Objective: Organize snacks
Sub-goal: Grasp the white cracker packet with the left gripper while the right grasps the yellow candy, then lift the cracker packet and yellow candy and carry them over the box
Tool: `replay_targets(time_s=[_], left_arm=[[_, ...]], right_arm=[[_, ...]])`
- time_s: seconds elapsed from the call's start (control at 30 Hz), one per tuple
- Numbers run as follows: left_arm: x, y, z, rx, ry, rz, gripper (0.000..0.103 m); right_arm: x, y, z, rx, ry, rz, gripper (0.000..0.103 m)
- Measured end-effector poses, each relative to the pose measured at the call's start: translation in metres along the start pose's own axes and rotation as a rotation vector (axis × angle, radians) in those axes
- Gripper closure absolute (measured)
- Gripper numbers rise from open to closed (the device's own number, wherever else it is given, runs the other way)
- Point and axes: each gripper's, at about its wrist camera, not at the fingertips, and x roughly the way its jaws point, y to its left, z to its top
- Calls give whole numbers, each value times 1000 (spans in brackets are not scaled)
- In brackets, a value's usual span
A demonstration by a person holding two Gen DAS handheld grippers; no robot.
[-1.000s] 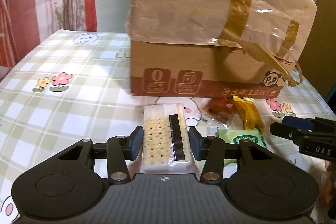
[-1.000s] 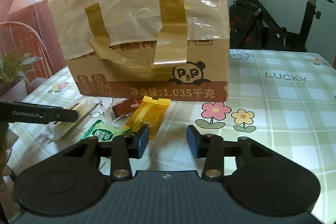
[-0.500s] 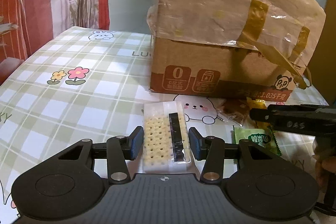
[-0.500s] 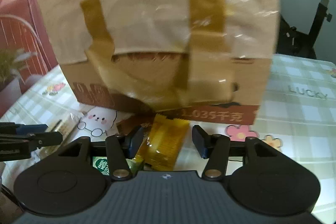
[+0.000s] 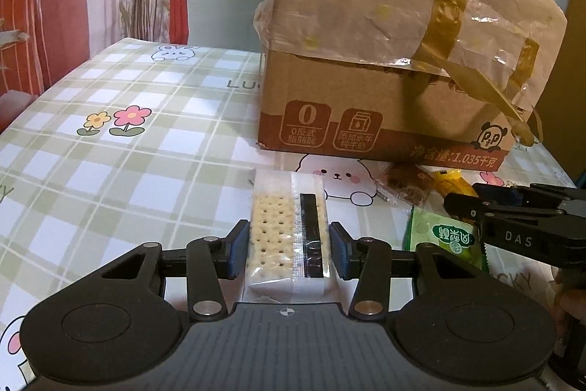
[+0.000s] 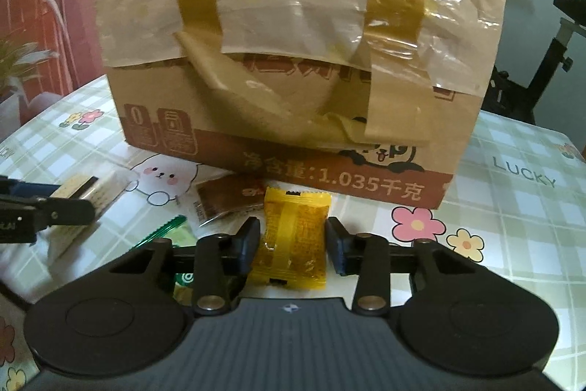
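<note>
My left gripper (image 5: 289, 244) is shut on a clear pack of crackers (image 5: 282, 218), its pads pressing both long sides just above the tablecloth. From the right wrist view the same cracker pack (image 6: 91, 193) shows at the left. My right gripper (image 6: 293, 239) straddles a yellow snack packet (image 6: 289, 218) that lies on the table. Its jaws are closing and the pads touch the packet's two edges. A brown packet (image 6: 227, 196) and a green packet (image 5: 443, 237) lie between the two grippers.
A large cardboard box (image 5: 366, 105), wrapped on top in plastic and brown tape, stands just behind the snacks. The checked tablecloth (image 5: 146, 171) stretches out to the left. An exercise bike (image 6: 549, 35) stands beyond the table's right side.
My right gripper has moved forward and left until the yellow packet sits between its jaws, which widened and then narrowed onto it. The left gripper still holds the crackers.
</note>
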Motion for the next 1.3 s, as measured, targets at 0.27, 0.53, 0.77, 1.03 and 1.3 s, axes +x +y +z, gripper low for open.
replay_targets(time_s=[0.27,0.53,0.77,1.03,1.3], left_arm=[[0,0,0,-2,0,-1,55],[-5,-2,1,-2,-16,-22,55],[-9,-4,3,5,-27,-26,55],[-19,-8,5,26,-48,-36,55],[-26,-15,8,48,-74,-45,55]], right_arm=[[-1,3,0,-5,-4,34,63],[-6,-3,-2,14,-12,53,63],[-8,-5,-2,32,-19,61,64],[-19,-12,-4,69,-29,15,64],[-47,-27,-15,128,-59,26,64]])
